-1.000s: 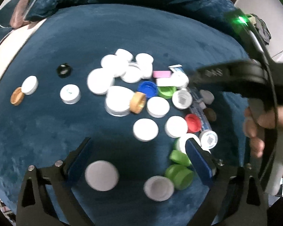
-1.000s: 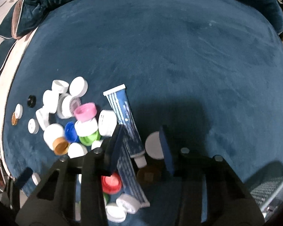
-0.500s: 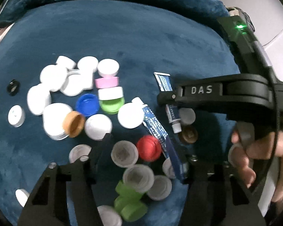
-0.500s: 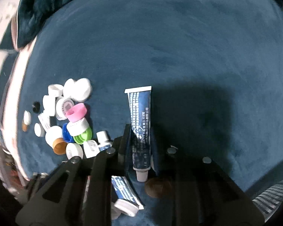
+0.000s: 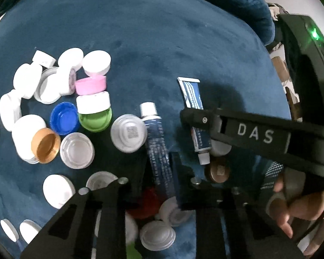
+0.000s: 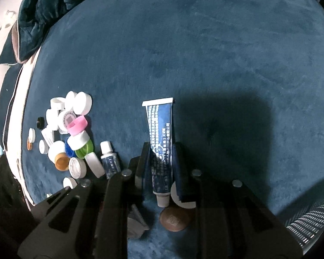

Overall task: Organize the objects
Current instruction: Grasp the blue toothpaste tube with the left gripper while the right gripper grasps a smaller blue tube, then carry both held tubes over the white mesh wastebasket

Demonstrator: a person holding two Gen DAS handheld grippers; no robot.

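Observation:
Two dark blue tubes lie among loose bottle caps on a blue velvet surface [image 6: 205, 43]. My left gripper [image 5: 159, 179] is shut on the longer tube [image 5: 156, 142], whose white cap [image 5: 148, 109] points away from me. My right gripper [image 6: 162, 168] is shut on the other tube [image 6: 161, 129]; its flat crimped end [image 6: 157, 103] points away and its white cap [image 6: 163, 200] sits below the fingers. In the left wrist view this second tube [image 5: 192, 95] passes behind the right gripper's near finger [image 5: 196, 116].
Several caps lie left of the tubes: pink [image 5: 90, 84], blue [image 5: 63, 117], green [image 5: 95, 118], gold [image 5: 45, 145] and many white ones. A brown cap [image 6: 175, 219] and a red cap [image 5: 144, 202] sit under the grippers. A mesh basket [image 6: 313, 220] is at the lower right. A hand [image 5: 300, 209] holds the right gripper.
The left gripper has moved right across the caps to the longer tube and shut on it. The right gripper has closed on the other tube, which now points straight away.

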